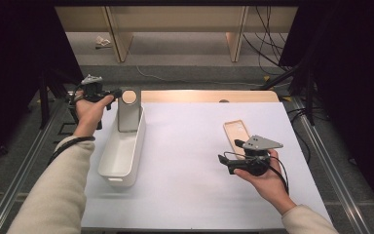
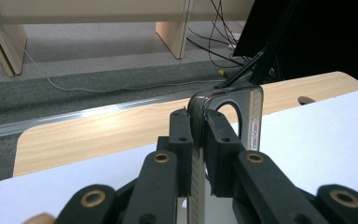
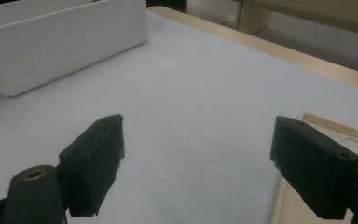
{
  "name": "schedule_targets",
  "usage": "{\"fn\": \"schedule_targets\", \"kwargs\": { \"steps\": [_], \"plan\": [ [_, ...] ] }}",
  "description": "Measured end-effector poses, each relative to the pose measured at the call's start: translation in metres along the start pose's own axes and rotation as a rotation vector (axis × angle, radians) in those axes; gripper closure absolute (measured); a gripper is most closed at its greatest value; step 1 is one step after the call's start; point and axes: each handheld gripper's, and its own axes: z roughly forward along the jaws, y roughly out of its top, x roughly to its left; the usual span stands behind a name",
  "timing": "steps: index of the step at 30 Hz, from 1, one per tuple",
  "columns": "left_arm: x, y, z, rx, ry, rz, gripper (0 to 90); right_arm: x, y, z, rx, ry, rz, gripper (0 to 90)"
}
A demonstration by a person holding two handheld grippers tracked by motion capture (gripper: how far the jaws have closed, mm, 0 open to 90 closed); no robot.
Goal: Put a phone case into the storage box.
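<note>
High view looks down on the table point(image 1: 190, 195); both gripper views skim it closely.

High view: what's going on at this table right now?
A person works with a gripper in each hand. The left gripper is shut on the edge of a grey phone case, holding it upright at the far end of a white bin; whether its lower end touches the bin floor can't be told. The right gripper hangs open over the white table surface, just beside a beige phone case lying flat there, not touching it.
</note>
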Motion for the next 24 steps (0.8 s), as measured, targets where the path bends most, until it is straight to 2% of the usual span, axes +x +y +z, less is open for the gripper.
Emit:
{"fn": "schedule_targets", "kwargs": {
  "steps": [7,24],
  "plan": [
    [0.0016,-0.0030,0.0012,0.006,0.005,-0.008,81.0,0.0002,-0.0002,0.0004,0.000,0.000,-0.001,18.5],
    [0.0027,-0.0085,0.0040,0.033,0.027,0.011,80.3,0.0000,-0.0001,0.0001,0.001,0.000,-0.002,18.5]
  ]
}}
